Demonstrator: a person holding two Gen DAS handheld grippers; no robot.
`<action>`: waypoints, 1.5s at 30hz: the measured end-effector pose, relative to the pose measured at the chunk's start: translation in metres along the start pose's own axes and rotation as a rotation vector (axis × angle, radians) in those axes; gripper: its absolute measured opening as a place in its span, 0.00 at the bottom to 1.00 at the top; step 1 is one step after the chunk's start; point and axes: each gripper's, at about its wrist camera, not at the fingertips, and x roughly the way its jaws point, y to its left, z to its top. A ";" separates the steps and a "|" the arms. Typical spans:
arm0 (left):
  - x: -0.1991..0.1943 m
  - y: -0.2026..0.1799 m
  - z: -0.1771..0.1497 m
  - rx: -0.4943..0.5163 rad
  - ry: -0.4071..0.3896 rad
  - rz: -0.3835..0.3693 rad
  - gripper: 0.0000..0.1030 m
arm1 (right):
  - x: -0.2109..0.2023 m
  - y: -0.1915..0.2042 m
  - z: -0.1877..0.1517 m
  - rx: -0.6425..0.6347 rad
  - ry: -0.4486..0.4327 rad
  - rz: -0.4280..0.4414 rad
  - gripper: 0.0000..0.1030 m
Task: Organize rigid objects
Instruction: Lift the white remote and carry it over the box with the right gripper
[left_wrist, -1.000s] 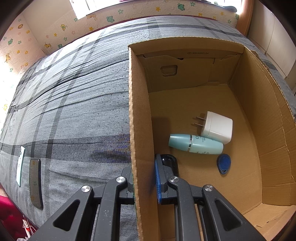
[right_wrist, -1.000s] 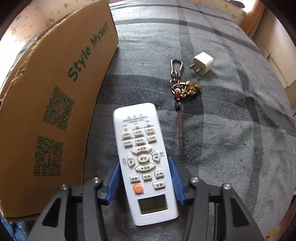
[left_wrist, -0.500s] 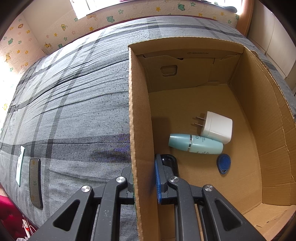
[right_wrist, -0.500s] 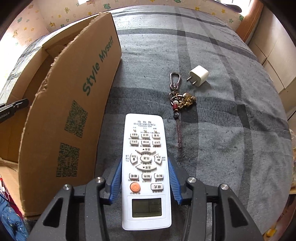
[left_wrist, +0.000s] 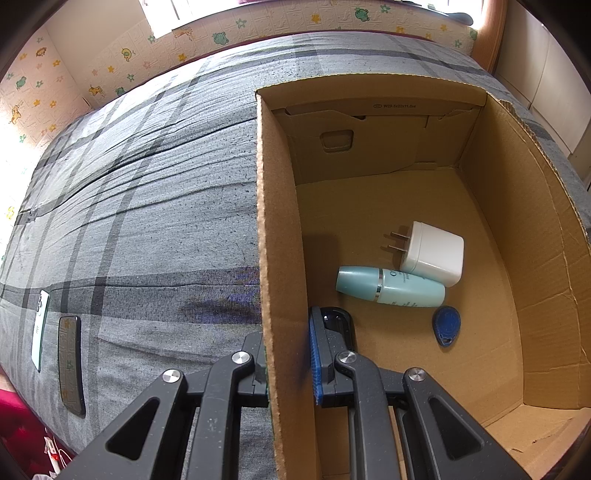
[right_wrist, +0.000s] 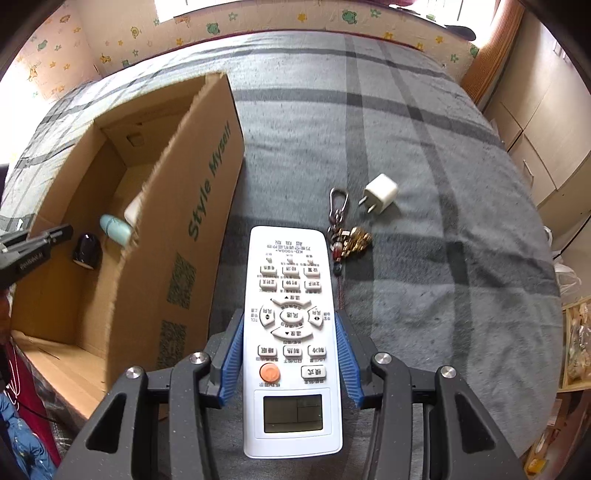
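My right gripper (right_wrist: 290, 354) is shut on a white remote control (right_wrist: 291, 339), held above the grey plaid bed with its blue pads against both long sides. To its left stands an open cardboard box (right_wrist: 192, 206). My left gripper (left_wrist: 286, 354) is shut on the box's left wall (left_wrist: 275, 236), one finger outside and one inside. Inside the box lie a white charger (left_wrist: 432, 254), a teal bottle (left_wrist: 391, 286), a blue key fob (left_wrist: 447, 326) and a small black object (right_wrist: 86, 251). On the bed to the right lie a keychain (right_wrist: 345, 230) and a small white plug (right_wrist: 380, 192).
Two phones (left_wrist: 55, 350) lie near the bed's left edge. The patterned wall (left_wrist: 110, 70) borders the bed at the back, and cabinets (right_wrist: 546, 122) stand to the right. The bed's right edge drops off toward bags on the floor.
My right gripper has risen with the remote, so the box's inside and the left gripper now show in its view. The left gripper and box have not moved.
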 end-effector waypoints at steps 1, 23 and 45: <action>0.000 0.000 0.000 0.000 0.000 0.000 0.15 | -0.002 -0.001 0.002 0.000 -0.005 -0.001 0.48; 0.000 0.000 0.000 0.000 0.001 0.001 0.15 | -0.057 0.021 0.054 -0.043 -0.124 -0.008 0.48; 0.000 -0.001 0.000 -0.001 0.001 -0.001 0.15 | -0.048 0.100 0.089 -0.155 -0.129 0.092 0.48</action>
